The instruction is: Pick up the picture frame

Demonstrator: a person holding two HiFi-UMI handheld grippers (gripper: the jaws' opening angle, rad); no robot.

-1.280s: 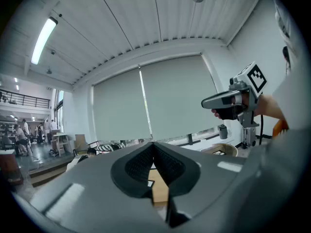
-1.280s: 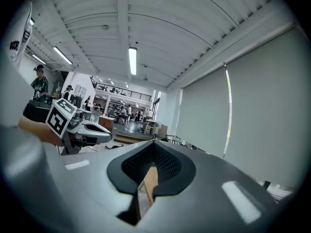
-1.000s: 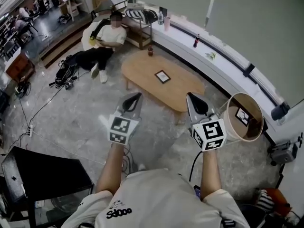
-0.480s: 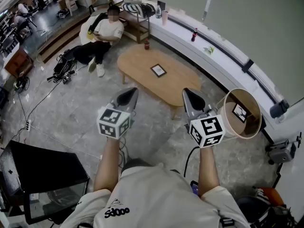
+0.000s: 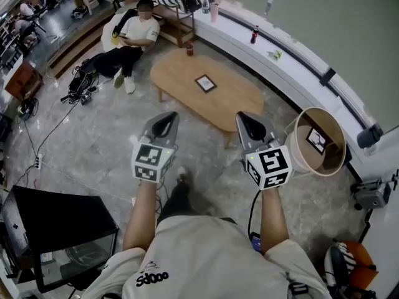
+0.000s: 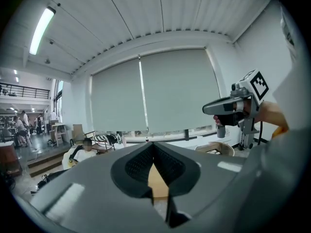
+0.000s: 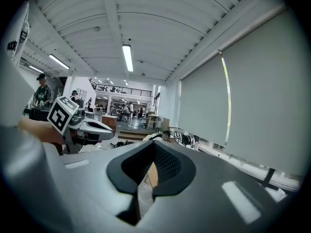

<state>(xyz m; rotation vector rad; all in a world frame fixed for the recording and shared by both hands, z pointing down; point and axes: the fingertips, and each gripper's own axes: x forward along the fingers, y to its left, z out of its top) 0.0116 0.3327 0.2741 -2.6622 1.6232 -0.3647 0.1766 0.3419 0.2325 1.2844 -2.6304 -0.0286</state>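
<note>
Two empty tools, left gripper (image 5: 165, 122) and right gripper (image 5: 248, 122), jaws closed as before, hover near the oval wooden table (image 5: 240, 101) bearing a square, dark-rimmed picture frame (image 5: 205, 83).

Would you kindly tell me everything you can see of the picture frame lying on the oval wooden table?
The picture frame is small and rectangular, with a thin dark border round a pale centre; its material is too small to tell. It lies flat, askew, near the middle of the light wooden table. Only the tabletop touches it.
</note>
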